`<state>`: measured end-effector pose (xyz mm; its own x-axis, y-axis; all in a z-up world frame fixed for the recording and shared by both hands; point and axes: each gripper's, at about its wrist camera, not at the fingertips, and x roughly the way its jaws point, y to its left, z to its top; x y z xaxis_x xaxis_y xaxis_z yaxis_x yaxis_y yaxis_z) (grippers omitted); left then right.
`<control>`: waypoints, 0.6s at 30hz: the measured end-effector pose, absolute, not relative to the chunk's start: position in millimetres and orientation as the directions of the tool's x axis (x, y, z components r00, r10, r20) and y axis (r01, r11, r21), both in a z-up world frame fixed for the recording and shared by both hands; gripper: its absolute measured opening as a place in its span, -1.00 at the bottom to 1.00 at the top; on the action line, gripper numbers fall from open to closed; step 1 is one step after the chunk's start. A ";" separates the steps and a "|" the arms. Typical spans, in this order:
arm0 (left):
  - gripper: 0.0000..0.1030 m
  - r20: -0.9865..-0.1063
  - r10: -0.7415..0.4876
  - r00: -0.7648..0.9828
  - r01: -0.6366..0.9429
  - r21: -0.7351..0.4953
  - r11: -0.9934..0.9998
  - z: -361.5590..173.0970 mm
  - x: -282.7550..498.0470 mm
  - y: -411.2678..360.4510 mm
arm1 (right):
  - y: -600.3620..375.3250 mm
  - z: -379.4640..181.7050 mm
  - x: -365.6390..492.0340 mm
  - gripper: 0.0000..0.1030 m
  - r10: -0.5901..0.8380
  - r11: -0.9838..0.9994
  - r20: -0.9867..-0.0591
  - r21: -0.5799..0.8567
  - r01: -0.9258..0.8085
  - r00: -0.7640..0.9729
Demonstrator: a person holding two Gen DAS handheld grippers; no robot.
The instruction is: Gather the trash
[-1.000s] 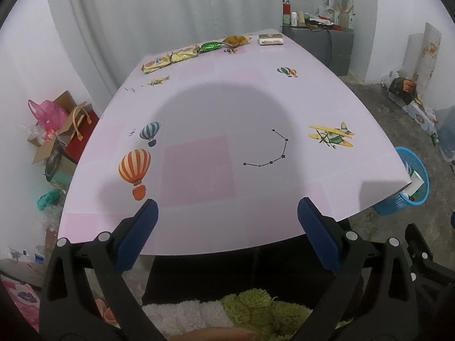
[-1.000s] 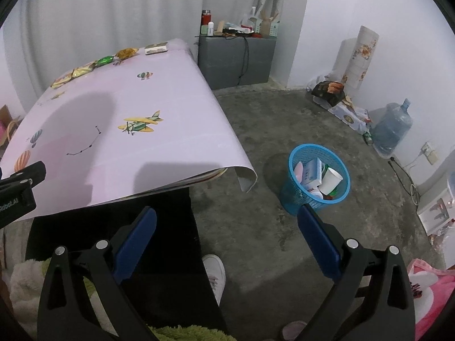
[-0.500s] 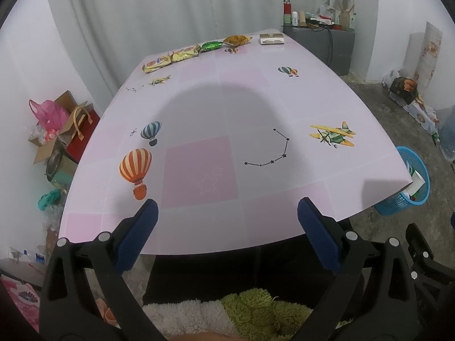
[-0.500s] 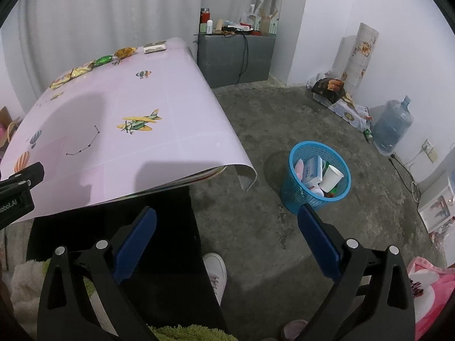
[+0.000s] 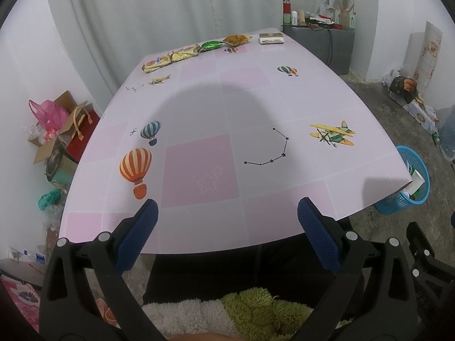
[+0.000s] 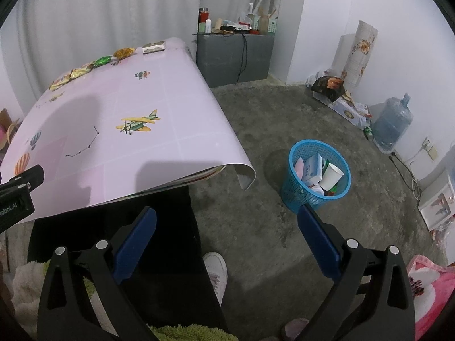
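Left gripper (image 5: 227,221): black frame with blue pads, jaws spread wide, nothing between them; held over the near edge of the table, at 6 o'clock in the left wrist view.
Right gripper (image 6: 227,221): same black frame and blue pads, jaws spread wide and holding nothing; held above the floor beside the table, aimed toward the basket.
Pink patterned tablecloth (image 5: 221,108): printed with balloons and aeroplanes, near right corner curling down off the edge.
Yellow snack packets (image 5: 170,58): two, touching end to end, at 11 o'clock along the far edge of the cloth.
Green foil wrapper (image 5: 211,45): just right of the yellow packets, at 12 o'clock.
Orange crumpled wrapper (image 5: 237,39): touching the green wrapper's right end.
Small white box (image 5: 270,39): near the far right corner, apart from the wrappers.
Round blue plastic mesh basket (image 6: 295,196): on the grey concrete floor (image 6: 284,119) at 3 o'clock from the table corner, holding a white paper cup (image 6: 331,176) and cartons.
Blue water jug (image 6: 392,125): against the wall at 2 o'clock, well apart from the basket.
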<state>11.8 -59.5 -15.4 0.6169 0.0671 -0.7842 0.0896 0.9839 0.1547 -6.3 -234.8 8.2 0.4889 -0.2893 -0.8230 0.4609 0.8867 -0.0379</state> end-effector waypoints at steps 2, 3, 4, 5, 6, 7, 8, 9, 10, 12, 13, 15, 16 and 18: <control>0.83 -0.785 0.067 0.616 0.090 0.154 0.984 -15.4 12.2 -59.6 | -235.3 8.5 -6.1 0.88 -0.290 0.887 -0.822 -0.038 0.461 0.490; 0.83 -0.786 0.066 0.615 0.090 0.154 0.984 -15.0 11.8 -59.5 | -234.9 8.8 -6.1 0.88 -0.291 0.886 -0.822 -0.039 0.462 0.490; 0.83 -0.786 0.066 0.615 0.090 0.153 0.984 -15.0 11.8 -59.5 | -234.7 8.8 -6.3 0.88 -0.291 0.886 -0.822 -0.039 0.462 0.490; 0.83 -0.785 0.065 0.616 0.091 0.153 0.984 -15.3 12.5 -59.5 | -234.3 9.4 -6.1 0.88 -0.292 0.886 -0.821 -0.039 0.462 0.491; 0.83 -0.785 0.065 0.617 0.090 0.153 0.984 -15.2 12.3 -59.5 | -234.0 9.1 -6.2 0.88 -0.293 0.885 -0.821 -0.039 0.463 0.491; 0.83 -0.784 0.064 0.617 0.092 0.152 0.984 -15.1 12.8 -59.3 | -233.6 9.4 -6.0 0.88 -0.293 0.885 -0.820 -0.039 0.464 0.491; 0.83 -0.784 0.063 0.618 0.093 0.152 0.984 -14.8 13.3 -59.2 | -233.7 9.4 -6.1 0.88 -0.294 0.885 -0.820 -0.039 0.464 0.492; 0.83 -0.783 0.062 0.618 0.093 0.152 0.984 -14.7 12.9 -59.3 | -233.0 9.9 -5.8 0.88 -0.295 0.885 -0.819 -0.040 0.465 0.492; 0.83 -0.783 0.061 0.618 0.094 0.152 0.984 -14.8 12.7 -59.4 | -232.5 9.9 -5.5 0.88 -0.296 0.885 -0.819 -0.041 0.465 0.491; 0.83 -0.786 0.062 0.615 0.095 0.152 0.984 -14.8 13.1 -59.4 | -232.6 10.2 -5.8 0.88 -0.296 0.884 -0.818 -0.040 0.465 0.493; 0.83 -0.788 0.062 0.612 0.096 0.152 0.984 -15.2 13.2 -59.4 | -233.4 10.1 -5.9 0.88 -0.296 0.885 -0.819 -0.040 0.465 0.492; 0.83 -0.792 0.062 0.607 0.099 0.152 0.983 -15.6 16.0 -58.2 | -233.0 10.5 -6.0 0.88 -0.297 0.884 -0.818 -0.040 0.466 0.492; 0.83 -0.792 0.062 0.607 0.096 0.151 0.984 -15.1 15.5 -58.0 | -232.9 11.1 -5.9 0.88 -0.298 0.883 -0.817 -0.040 0.467 0.493; 0.83 -0.791 0.060 0.609 0.095 0.149 0.984 -14.4 16.6 -56.5 | -232.7 12.4 -5.7 0.88 -0.302 0.882 -0.815 -0.042 0.469 0.494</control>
<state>16.6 -56.5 -14.4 0.6092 0.0605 -0.7907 0.0950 0.9843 0.1485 -5.7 -232.7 12.4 0.4944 -0.3019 -0.8151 0.4689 0.8822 -0.0423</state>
